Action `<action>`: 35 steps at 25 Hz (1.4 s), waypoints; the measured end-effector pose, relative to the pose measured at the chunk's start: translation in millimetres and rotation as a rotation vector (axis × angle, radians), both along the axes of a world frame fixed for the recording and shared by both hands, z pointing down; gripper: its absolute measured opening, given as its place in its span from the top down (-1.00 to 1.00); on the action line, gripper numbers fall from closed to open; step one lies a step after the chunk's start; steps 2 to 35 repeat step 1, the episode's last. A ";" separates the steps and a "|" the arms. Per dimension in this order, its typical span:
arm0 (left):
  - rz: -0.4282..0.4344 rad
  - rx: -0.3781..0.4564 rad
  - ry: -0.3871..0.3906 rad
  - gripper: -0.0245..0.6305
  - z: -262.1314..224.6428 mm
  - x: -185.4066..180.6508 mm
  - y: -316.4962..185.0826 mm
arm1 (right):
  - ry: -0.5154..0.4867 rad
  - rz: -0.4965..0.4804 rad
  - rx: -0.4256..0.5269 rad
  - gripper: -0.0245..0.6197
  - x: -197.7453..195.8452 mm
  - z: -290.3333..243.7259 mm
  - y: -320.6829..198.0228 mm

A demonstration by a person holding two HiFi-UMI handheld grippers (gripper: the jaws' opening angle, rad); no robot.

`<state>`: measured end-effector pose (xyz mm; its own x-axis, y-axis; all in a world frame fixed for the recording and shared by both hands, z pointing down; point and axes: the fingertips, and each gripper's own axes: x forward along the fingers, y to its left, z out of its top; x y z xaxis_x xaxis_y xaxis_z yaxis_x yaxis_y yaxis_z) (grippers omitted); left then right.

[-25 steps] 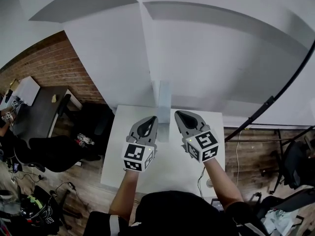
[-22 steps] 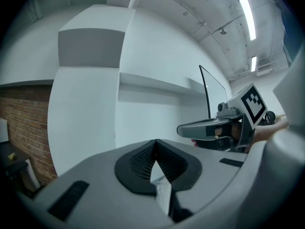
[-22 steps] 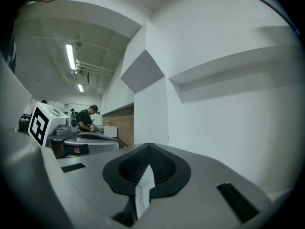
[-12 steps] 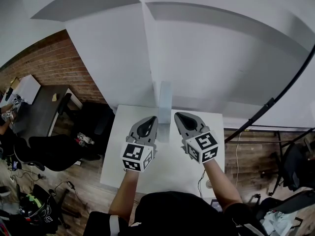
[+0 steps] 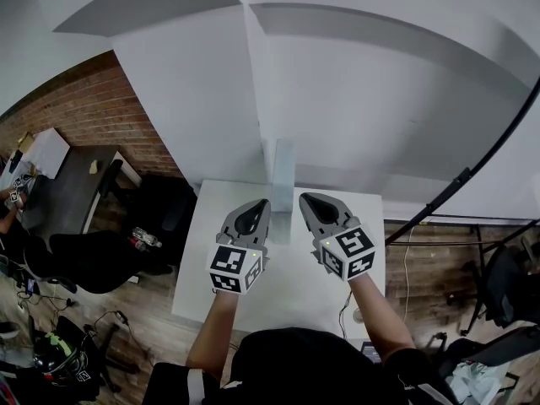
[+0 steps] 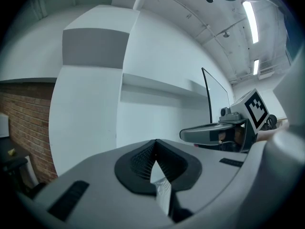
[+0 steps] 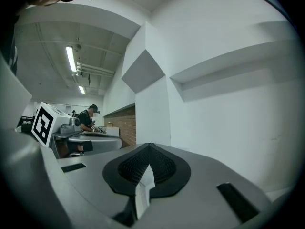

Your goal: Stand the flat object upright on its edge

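Note:
A pale blue-grey flat panel (image 5: 282, 180) appears to stand upright at the middle of the small white table (image 5: 295, 285), rising past its far edge. My left gripper (image 5: 260, 203) is just left of the panel and my right gripper (image 5: 305, 196) just right of it. Both are level, point at the white wall and are apart from the panel. In the left gripper view the jaws (image 6: 155, 143) are shut with nothing held, and the right gripper (image 6: 219, 131) shows beside them. The right gripper view shows its jaws (image 7: 149, 147) shut and empty too. Neither gripper view shows the panel.
White walls with a grey ledge rise right behind the table. A dark desk (image 5: 63, 188), black chairs (image 5: 101, 260) and a brick wall (image 5: 93, 112) lie to the left. A black curved pole (image 5: 472, 163) crosses at the right. A person (image 7: 88, 117) works at a distant desk.

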<state>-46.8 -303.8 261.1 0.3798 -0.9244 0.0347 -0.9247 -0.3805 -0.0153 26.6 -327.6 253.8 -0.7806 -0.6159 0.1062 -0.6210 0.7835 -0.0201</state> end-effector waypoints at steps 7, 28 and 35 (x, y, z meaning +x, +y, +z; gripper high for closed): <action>-0.001 -0.003 0.000 0.88 0.9 0.7 -0.9 | -0.002 -0.002 -0.001 0.80 0.9 0.2 -0.1; -0.001 -0.003 0.000 0.88 0.9 0.7 -0.9 | -0.002 -0.002 -0.001 0.80 0.9 0.2 -0.1; -0.001 -0.003 0.000 0.88 0.9 0.7 -0.9 | -0.002 -0.002 -0.001 0.80 0.9 0.2 -0.1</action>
